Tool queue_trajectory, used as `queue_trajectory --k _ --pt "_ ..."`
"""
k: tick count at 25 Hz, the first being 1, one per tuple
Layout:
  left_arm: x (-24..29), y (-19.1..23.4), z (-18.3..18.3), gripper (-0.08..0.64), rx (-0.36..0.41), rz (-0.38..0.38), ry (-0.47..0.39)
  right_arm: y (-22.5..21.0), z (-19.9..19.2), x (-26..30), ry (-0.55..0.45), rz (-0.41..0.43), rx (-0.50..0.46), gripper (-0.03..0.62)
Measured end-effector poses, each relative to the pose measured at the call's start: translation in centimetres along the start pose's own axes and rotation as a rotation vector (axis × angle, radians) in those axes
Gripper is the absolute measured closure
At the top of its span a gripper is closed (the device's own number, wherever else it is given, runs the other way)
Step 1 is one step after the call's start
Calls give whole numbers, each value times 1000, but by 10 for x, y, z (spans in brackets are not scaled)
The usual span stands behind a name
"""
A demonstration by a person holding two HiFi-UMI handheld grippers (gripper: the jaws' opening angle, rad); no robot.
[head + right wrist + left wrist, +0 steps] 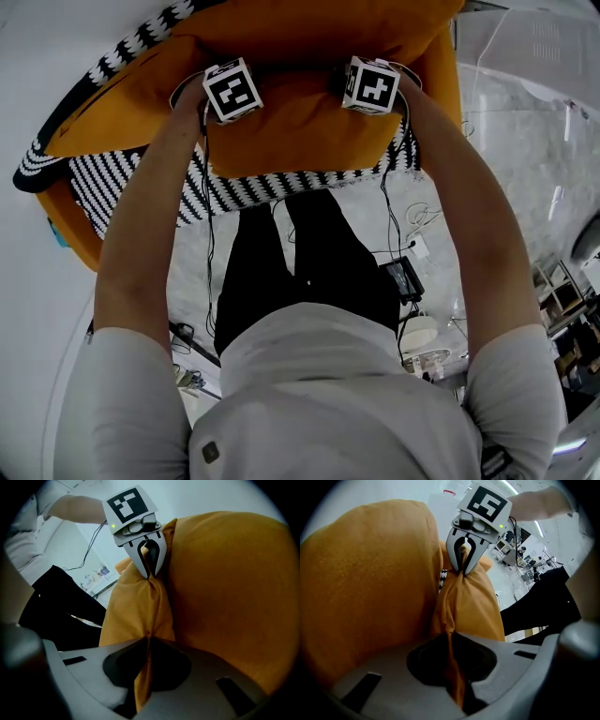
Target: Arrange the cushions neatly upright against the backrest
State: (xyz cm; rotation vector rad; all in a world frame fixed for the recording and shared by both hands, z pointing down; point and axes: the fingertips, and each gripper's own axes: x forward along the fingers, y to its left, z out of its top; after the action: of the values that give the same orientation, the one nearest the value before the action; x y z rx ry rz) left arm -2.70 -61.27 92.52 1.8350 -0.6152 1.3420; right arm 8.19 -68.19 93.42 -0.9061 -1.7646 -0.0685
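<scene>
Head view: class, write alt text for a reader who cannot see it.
Seen from above, a person reaches forward with the left gripper and right gripper closed on the edge of an orange cushion. Black-and-white striped fabric shows below it, more orange upholstery beyond.

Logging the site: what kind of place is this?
Probably a lab or workshop, not a home: by the orange fabric cushion, loose cables and a black power brick lie on the pale floor, near cluttered shelving.

Black-and-white striped seat (244,192), orange cushion (300,131) resting on it, second orange cushion (309,28) just behind, touching.
</scene>
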Motion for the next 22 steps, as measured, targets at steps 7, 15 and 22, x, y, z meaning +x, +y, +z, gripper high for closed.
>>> queue_trajectory --k 7,15,22 --pt "-21 -26 -7 534 -49 -38 -53 27 14 -25 -14 -28 -13 561" --pt "-63 -85 -3 534 -73 -30 -97 87 21 -57 -12 -32 -11 561" --pt "-87 -133 -27 534 -111 -9 -86 130 44 -74 15 -61 -43 561"
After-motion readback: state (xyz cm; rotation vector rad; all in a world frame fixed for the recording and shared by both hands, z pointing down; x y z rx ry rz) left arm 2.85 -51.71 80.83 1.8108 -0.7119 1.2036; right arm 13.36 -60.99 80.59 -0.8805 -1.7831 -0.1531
